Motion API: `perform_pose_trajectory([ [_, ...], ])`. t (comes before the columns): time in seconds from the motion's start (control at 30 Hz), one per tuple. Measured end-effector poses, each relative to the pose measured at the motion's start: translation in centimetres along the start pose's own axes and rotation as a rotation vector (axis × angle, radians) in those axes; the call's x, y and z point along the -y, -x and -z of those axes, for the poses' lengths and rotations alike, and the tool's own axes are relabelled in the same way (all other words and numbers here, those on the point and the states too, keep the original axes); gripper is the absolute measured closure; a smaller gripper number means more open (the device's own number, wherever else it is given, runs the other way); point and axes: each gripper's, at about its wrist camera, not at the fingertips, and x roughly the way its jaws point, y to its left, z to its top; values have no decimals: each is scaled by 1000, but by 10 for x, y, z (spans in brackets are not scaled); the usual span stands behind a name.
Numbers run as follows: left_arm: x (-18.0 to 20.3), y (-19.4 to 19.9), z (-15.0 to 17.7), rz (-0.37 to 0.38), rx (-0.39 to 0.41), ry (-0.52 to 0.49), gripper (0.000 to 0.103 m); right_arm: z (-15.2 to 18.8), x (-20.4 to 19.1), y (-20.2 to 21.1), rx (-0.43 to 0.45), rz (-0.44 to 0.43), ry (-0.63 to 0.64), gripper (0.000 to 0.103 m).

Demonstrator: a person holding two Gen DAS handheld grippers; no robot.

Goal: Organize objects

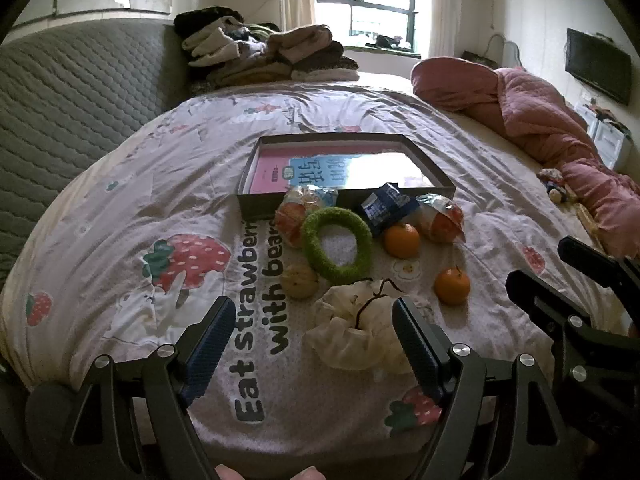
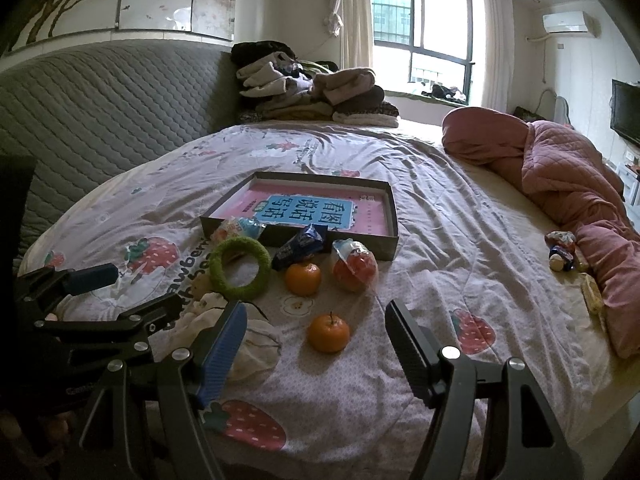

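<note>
Left gripper [image 1: 310,344] open wide, nothing between the jaws, tilted down over the bedspread [image 1: 120,208]. Right gripper [image 2: 316,354] likewise open and empty, tilted down, beside the left one; also seen at the right edge of the left view, as the left one shows at the left edge of the right view.

Shallow box [image 1: 256,204] flat on the bedspread beyond the clutter, a pink and blue book [image 1: 344,170] lying inside.

Just in front of the box, a loose cluster:
- green ring [image 1: 336,244], fuzzy, lying flat, overlapping a wrapped snack [image 1: 296,210] that leans on the box's near wall
- blue packet [image 1: 386,206] propped against that same wall
- second wrapped snack [image 1: 440,218], right of the packet
- orange [image 1: 402,240] between ring and second snack, just in front of the packet
- second orange [image 1: 452,285], with a stem, nearer the grippers, apart from the rest
- walnut [image 1: 299,280], touching or just beside the ring's near left edge
- white cloth pouch [image 1: 360,332] with a dark cord, crumpled, closest to the left gripper, its right edge behind that gripper's right finger

In the right view, second orange [image 2: 329,333] ahead of the open jaws, roughly centred between the fingers but beyond their tips.

Elsewhere: pink quilt [image 1: 540,120] bunched along the right side, small toys [image 2: 562,250] beside it, folded clothes [image 1: 260,52] stacked at the bed's far end under the window [image 1: 368,0].
</note>
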Motion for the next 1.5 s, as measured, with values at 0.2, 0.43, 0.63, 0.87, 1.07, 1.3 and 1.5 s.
perform_pose_trajectory([
  [0.2, 0, 1, 0, 1, 1, 1, 22, 0, -2, -1, -3, 2, 1, 32],
  [0.43, 0, 1, 1, 3, 1, -1, 22, 1, -1, -1, -3, 1, -3, 32],
  [0.63, 0, 3, 2, 6, -1, 1, 22, 4, 0, -3, -11, 0, -1, 32],
  [0.87, -3, 2, 9, 20, -26, -1, 22, 9, 4, -8, -32, -2, -6, 32],
  [1.07, -2, -2, 19, 41, -50, -18, 22, 15, 8, -12, -61, -9, -12, 32],
  [1.3, -1, -12, 29, 93, -88, -24, 22, 22, 9, -18, -91, -16, -10, 32],
  [1.5, -4, -25, 29, 124, -103, 4, 22, 26, 9, -28, -115, -14, -7, 32],
])
